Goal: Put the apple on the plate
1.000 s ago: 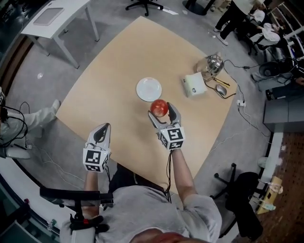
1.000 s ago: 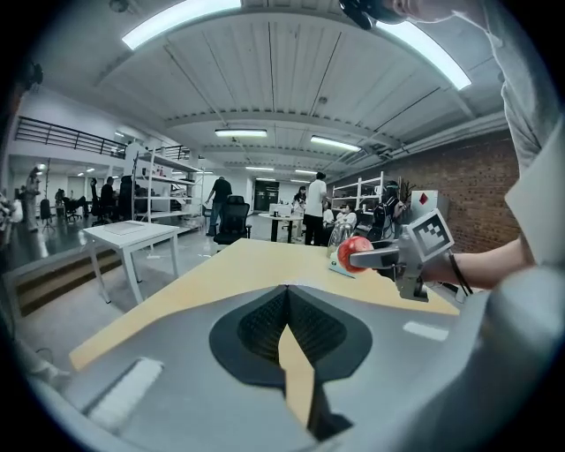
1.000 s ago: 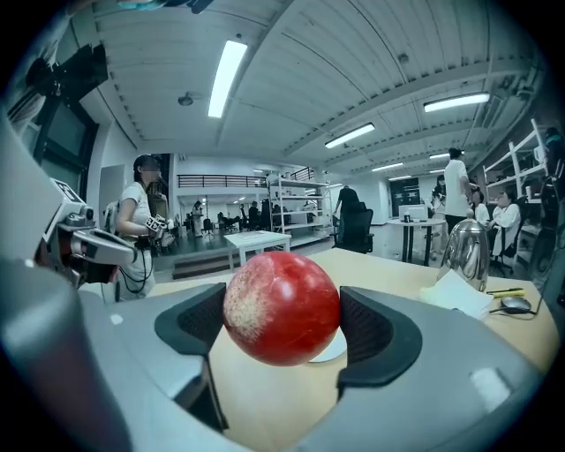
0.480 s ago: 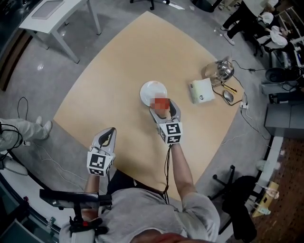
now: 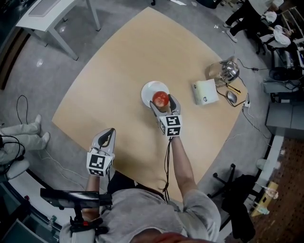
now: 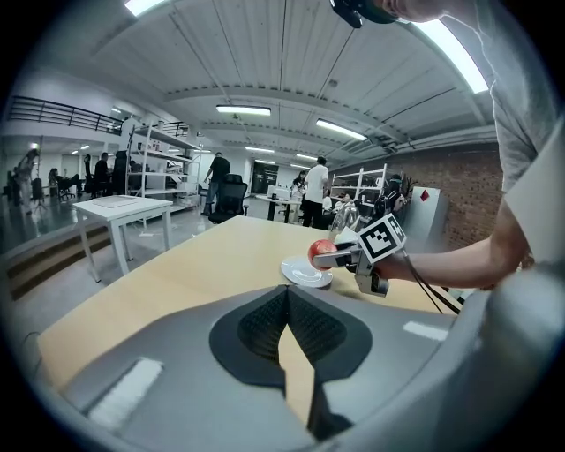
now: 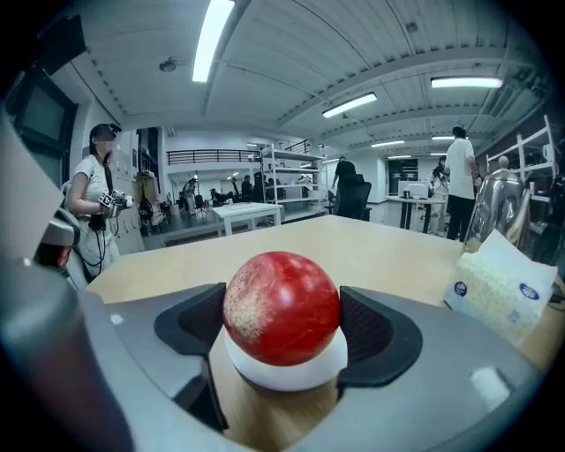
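A red apple (image 5: pixel 161 98) is held between the jaws of my right gripper (image 5: pixel 162 101), which is shut on it. It hangs just above the near part of a small white plate (image 5: pixel 149 90) at the table's middle. In the right gripper view the apple (image 7: pixel 282 307) fills the gap between the pads, with the plate (image 7: pixel 287 372) showing right under it. My left gripper (image 5: pixel 108 134) is over the table's near edge, shut and empty. In its own view its jaws (image 6: pixel 287 296) meet at the tips, and the apple (image 6: pixel 321 249) and plate (image 6: pixel 303 274) lie ahead.
A white tissue box (image 5: pixel 205 92), a metal kettle (image 5: pixel 227 70) and a computer mouse (image 5: pixel 231 96) with cables sit at the table's right corner. A white desk (image 5: pixel 47 14) stands at the far left and an office chair (image 5: pixel 240 190) at the near right. People stand in the background.
My right gripper has carried the apple forward, from the bare table short of the plate to over the plate's near part. The left gripper has barely moved.
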`<state>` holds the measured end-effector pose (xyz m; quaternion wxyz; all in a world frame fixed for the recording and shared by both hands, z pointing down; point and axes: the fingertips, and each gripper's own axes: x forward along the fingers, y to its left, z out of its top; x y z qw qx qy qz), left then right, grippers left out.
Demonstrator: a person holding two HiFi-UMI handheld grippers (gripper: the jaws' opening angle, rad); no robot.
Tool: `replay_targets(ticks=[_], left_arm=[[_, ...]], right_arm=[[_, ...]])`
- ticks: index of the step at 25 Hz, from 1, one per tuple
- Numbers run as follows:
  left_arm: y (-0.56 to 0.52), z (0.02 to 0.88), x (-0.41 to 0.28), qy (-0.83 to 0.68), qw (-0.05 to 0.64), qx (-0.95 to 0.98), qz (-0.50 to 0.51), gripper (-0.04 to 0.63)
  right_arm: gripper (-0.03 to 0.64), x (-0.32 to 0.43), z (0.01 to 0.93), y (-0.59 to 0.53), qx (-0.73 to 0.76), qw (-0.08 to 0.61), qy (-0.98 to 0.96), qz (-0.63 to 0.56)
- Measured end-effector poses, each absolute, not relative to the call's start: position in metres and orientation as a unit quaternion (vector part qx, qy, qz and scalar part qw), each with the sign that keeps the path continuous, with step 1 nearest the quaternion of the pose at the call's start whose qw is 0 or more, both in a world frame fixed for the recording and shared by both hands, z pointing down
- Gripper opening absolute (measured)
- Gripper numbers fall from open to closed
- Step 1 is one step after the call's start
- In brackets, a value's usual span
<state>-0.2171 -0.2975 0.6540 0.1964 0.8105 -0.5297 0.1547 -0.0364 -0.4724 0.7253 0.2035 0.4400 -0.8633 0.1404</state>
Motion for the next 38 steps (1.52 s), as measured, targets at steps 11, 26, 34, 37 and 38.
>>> replay_targets(ticks=[11,26,34,37,38], left_arm=[[-0.297,0.665,-0.22,-0.53,0.217,0.803,0.167,0.018],[-0.299,0.666,-0.219,-0.531,0.22,0.801,0.167,0.018],[-0.301,0.665,-0.221,-0.533,0.217,0.801,0.163,0.018],[-0.3,0.664,-0.221,-0.533,0.217,0.801,0.165,0.018],[-0.3,0.662,-0.221,-0.534,0.215,0.801,0.163,0.018]], right_arm=[[0.407,-0.042,0.75,-0.485,0.44,0.222,-0.856,0.159],[0.408,-0.042,0.746,-0.489,0.448,0.211,-0.854,0.162],[0.408,-0.044,0.751,-0.492,0.45,0.219,-0.851,0.159],[0.408,-0.043,0.751,-0.492,0.453,0.226,-0.848,0.156],[0.408,-0.043,0.75,-0.492,0.453,0.228,-0.848,0.156]])
